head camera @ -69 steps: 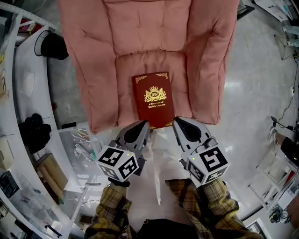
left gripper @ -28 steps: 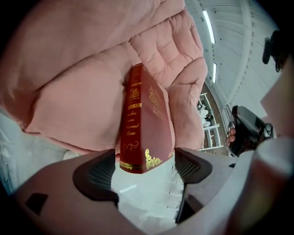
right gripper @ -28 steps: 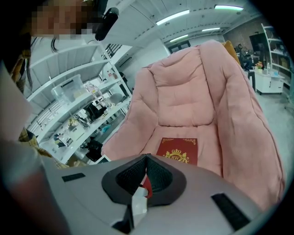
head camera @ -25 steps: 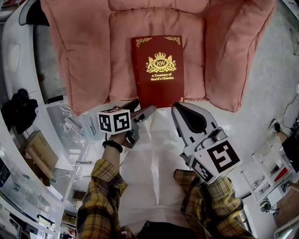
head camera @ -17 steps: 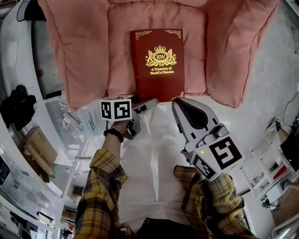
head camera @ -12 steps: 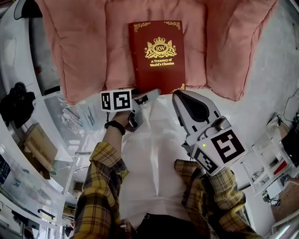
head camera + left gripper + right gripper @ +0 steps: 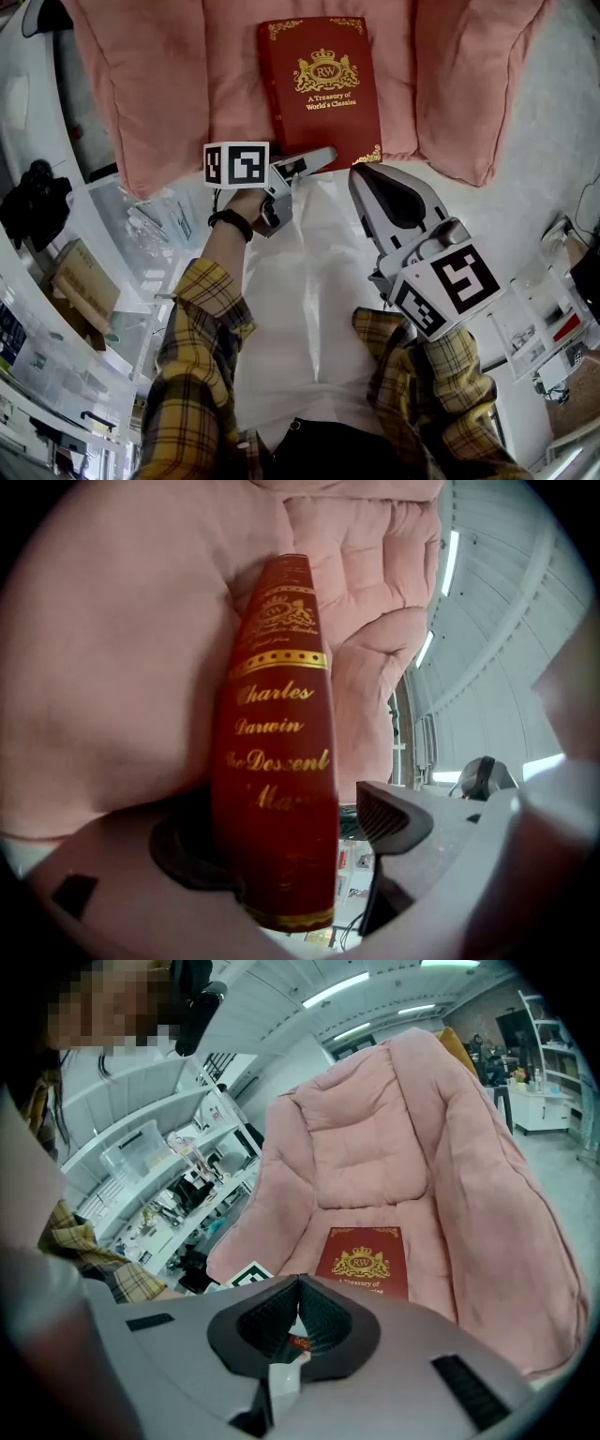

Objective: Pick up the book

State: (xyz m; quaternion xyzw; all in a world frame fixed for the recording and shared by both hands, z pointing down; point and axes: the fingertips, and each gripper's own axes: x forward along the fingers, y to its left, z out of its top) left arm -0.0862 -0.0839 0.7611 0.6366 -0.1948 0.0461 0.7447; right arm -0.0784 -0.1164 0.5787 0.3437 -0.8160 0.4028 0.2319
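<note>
The left tool (image 7: 314,159) has slid in, jaws parted astride the near spine end of the book (image 7: 321,80) lying flat on the armchair (image 7: 150,84) seat, seemingly ready to close; the right tool (image 7: 364,173) hangs clenched, empty.

the book (image 7: 319,84) lay flat on the seat of the armchair (image 7: 150,84), between its two arms, with its near end reaching the seat's front edge. the left gripper (image 7: 317,157) sat at the book's near left corner, by that front edge, with the spine standing between its jaws, close to one jaw and apart from the other. the right gripper (image 7: 364,173) lay just off the front edge, right of the left one, beside the book's near right corner. shelving (image 7: 66,281) stood left of the armchair, the floor (image 7: 544,131) to its right.
</note>
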